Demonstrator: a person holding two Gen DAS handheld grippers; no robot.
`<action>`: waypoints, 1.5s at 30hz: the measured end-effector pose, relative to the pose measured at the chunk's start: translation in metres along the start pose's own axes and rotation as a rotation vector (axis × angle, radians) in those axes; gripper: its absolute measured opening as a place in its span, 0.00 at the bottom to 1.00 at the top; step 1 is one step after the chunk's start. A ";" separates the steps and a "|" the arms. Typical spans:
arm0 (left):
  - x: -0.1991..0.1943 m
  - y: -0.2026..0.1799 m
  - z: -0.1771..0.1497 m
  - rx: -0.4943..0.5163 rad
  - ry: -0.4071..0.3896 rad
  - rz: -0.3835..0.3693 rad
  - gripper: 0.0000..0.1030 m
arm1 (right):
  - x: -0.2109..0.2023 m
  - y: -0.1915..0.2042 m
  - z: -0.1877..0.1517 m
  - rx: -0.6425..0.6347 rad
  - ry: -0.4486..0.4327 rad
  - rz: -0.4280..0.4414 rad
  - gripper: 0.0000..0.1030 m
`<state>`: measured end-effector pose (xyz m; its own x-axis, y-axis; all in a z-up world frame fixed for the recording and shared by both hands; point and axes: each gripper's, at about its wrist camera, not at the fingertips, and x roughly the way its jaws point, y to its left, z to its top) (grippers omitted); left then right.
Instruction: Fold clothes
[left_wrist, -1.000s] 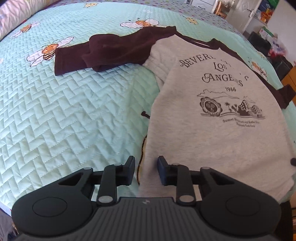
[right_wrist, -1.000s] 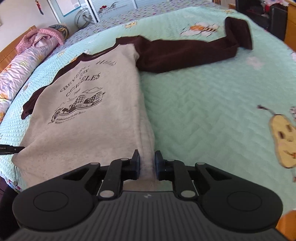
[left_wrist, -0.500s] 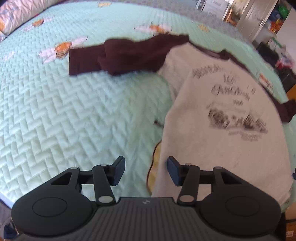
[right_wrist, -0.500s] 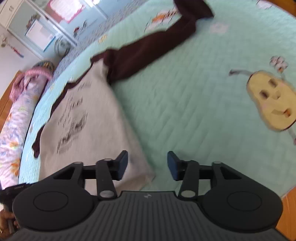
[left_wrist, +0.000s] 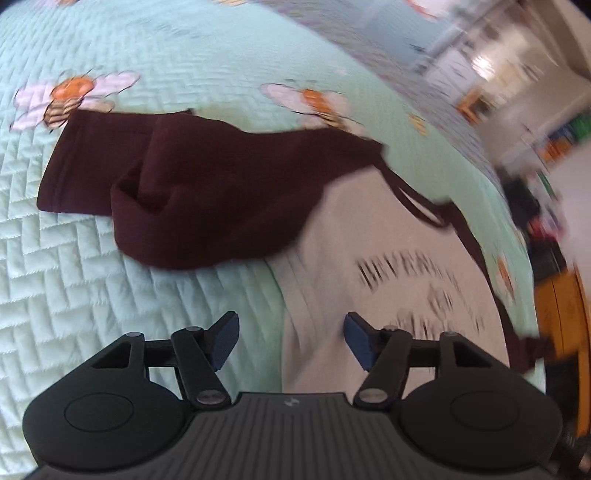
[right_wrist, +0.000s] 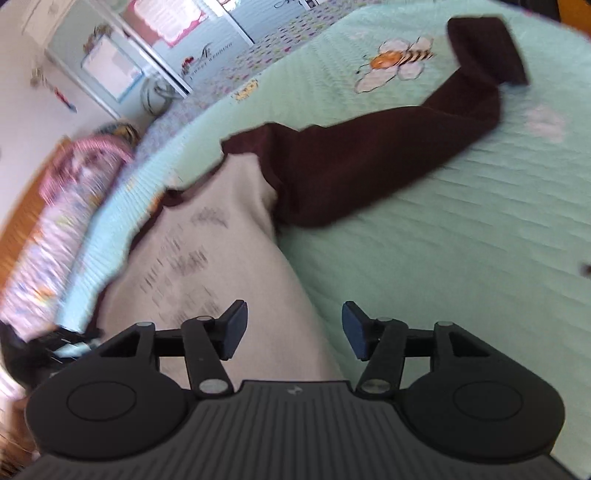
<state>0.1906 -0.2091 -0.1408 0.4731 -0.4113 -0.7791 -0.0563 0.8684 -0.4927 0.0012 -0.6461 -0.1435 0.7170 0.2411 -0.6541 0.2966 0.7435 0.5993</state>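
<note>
— Sweatshirt first: where do we see it?

— Spread flat on the mint quilted bedspread, printed chest up, grey body with dark maroon sleeves. In our left view one maroon sleeve lies bunched and folded over itself beside the body, its cuff touching a bee print on the quilt. In our right view the other sleeve stretches away from the shoulder, its cuff end just beside another bee print. The chest lettering is too blurred for us to read.

— And our grippers?

— Our left gripper has its jaws wide apart, holding nothing, poised over the sweatshirt's side edge where grey fabric meets the quilt. Our right gripper is likewise spread, gripping nothing, over the opposite side edge of the sweatshirt.

— What of the room around the bed?

— Beyond the bedspread in the right view we make out a rolled pink floral blanket along the far side of the sweatshirt, and a pale wardrobe with pictures stuck on it. In the left view the room past the bed is blurred; we can only tell an orange wooden piece beside the bed's edge.
</note>
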 end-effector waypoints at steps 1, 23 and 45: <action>0.003 -0.003 0.007 0.000 -0.004 -0.009 0.64 | 0.006 0.001 0.009 0.024 -0.004 0.023 0.59; 0.145 -0.079 0.154 0.722 -0.014 0.031 0.66 | 0.218 0.083 0.166 -0.632 0.058 0.014 0.62; 0.142 -0.124 0.120 0.945 -0.180 0.199 0.09 | 0.215 0.128 0.142 -0.903 -0.009 -0.109 0.12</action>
<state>0.3709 -0.3423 -0.1439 0.6624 -0.2530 -0.7051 0.5398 0.8138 0.2152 0.2828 -0.5882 -0.1419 0.7200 0.1388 -0.6799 -0.2415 0.9687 -0.0580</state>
